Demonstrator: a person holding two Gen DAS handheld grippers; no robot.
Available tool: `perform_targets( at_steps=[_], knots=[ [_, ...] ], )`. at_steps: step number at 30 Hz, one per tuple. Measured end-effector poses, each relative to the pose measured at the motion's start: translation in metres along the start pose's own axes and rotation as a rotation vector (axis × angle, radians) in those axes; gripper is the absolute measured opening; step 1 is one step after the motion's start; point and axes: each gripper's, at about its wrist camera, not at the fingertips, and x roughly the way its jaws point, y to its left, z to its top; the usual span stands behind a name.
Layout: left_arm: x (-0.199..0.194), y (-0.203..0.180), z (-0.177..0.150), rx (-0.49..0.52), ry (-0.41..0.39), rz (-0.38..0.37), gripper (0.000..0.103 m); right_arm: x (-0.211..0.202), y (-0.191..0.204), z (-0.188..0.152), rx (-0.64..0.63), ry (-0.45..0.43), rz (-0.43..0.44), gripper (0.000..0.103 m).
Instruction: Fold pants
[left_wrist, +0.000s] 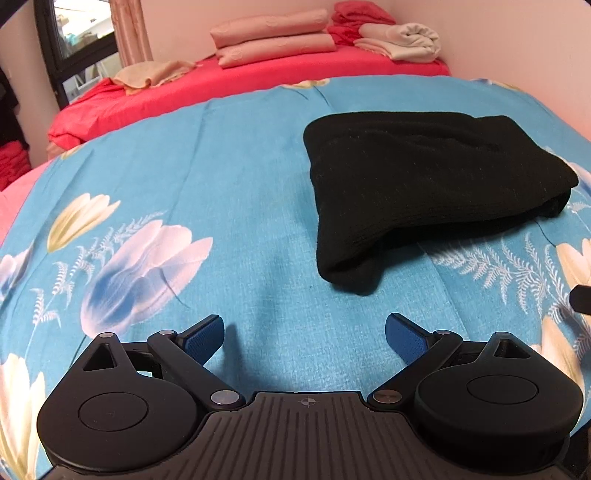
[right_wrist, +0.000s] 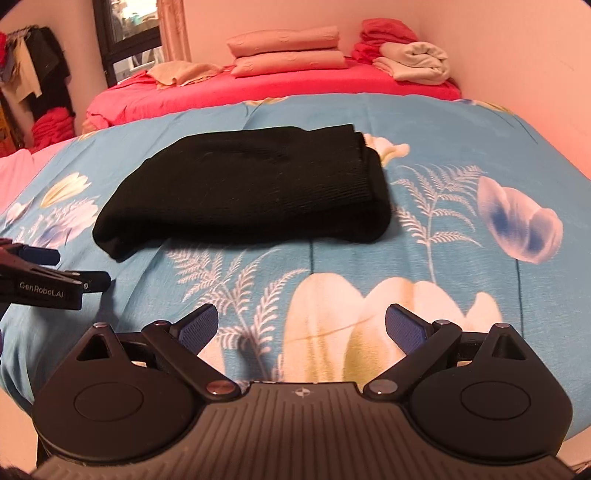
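The blue floral bedspread (left_wrist: 221, 177) carries everything, with a red sheet (left_wrist: 258, 85) past its far edge. My black pants (right_wrist: 251, 188) lie toward the middle of the bedspread as a compact, layered bundle, so I judge the folding essentially done; at most the loose near corner could use tidying. My left gripper (left_wrist: 304, 338) hangs near the bedspread's near edge, fingers spread wide and empty. My right gripper (right_wrist: 302, 334) likewise stands wide apart, holding nothing, clear of the pants.
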Motion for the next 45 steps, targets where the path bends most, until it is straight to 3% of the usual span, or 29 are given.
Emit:
perform_targets(
  at_steps=[45],
  knots=[
    [0.002,-0.009,-0.001,0.024,-0.011,0.018,0.103,0.015,0.034,0.008,-0.100,0.004,0.063,0.099]
  ],
)
